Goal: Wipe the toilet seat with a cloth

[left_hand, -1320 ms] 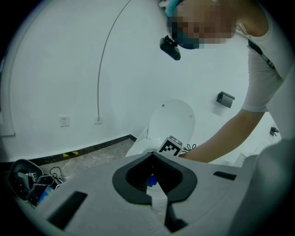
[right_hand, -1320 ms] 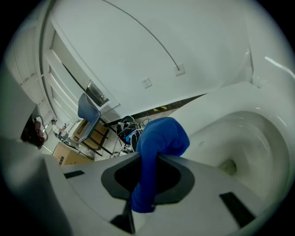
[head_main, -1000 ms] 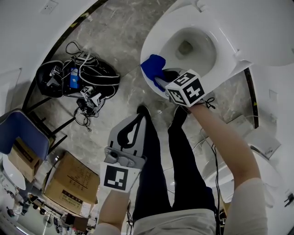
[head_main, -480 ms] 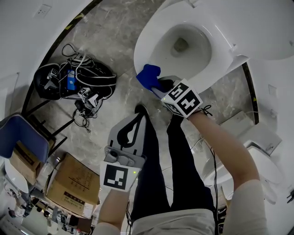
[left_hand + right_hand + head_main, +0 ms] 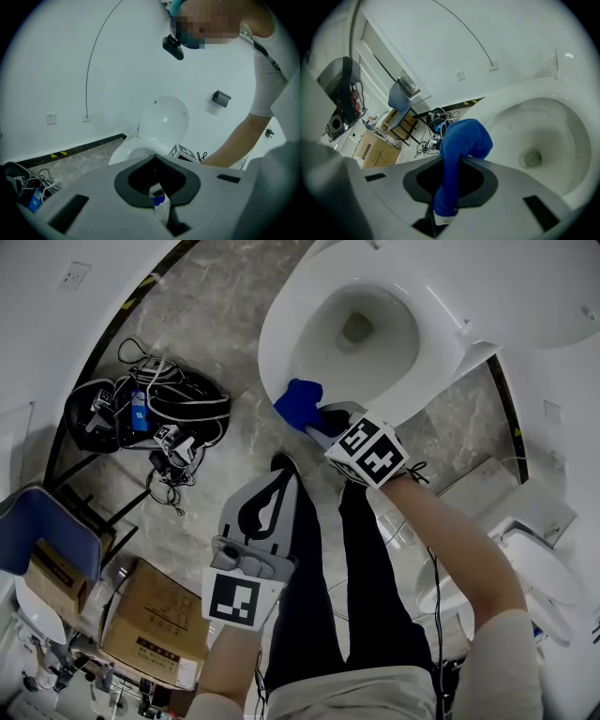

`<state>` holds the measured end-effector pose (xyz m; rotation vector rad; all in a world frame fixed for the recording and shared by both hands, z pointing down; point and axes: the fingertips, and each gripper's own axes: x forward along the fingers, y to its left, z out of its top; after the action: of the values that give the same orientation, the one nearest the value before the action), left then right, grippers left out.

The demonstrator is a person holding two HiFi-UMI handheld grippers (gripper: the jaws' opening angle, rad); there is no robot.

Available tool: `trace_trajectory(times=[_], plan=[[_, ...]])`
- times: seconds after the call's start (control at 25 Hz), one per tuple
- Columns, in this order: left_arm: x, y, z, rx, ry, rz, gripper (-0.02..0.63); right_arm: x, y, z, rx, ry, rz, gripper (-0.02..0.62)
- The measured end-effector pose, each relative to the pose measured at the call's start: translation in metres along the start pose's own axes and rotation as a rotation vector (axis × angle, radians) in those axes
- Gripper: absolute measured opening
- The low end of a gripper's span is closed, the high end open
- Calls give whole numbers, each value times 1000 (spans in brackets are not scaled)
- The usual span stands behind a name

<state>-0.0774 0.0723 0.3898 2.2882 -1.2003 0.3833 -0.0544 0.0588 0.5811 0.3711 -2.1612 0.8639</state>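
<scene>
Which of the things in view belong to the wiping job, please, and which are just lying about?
In use: blue cloth, right gripper clamping it, toilet seat.
Lying about: cable tangle, cardboard box, blue chair.

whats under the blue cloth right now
The front edge of the white toilet seat. The blue cloth, clamped in the right gripper, hides the patch beneath it.

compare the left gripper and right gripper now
The right gripper is shut on the blue cloth; the left gripper is shut on nothing. The right gripper is at the front rim of the toilet seat; the left gripper hangs back by the person's legs. Both carry marker cubes.
</scene>
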Motion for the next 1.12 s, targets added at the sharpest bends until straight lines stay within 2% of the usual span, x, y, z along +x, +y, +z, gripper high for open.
trace_trajectory(times=[0.56,0.88,1.12], plan=[[19,-11,-1,20,34,-48,8,-15,-2,-25,103,-32,10,54],[28,-10,1,16,37,-43,8,-20,-4,-34,136,-36,19,55],[35,-8,9,34,-5,-30,8,-31,-8,-47,199,-44,31,55]])
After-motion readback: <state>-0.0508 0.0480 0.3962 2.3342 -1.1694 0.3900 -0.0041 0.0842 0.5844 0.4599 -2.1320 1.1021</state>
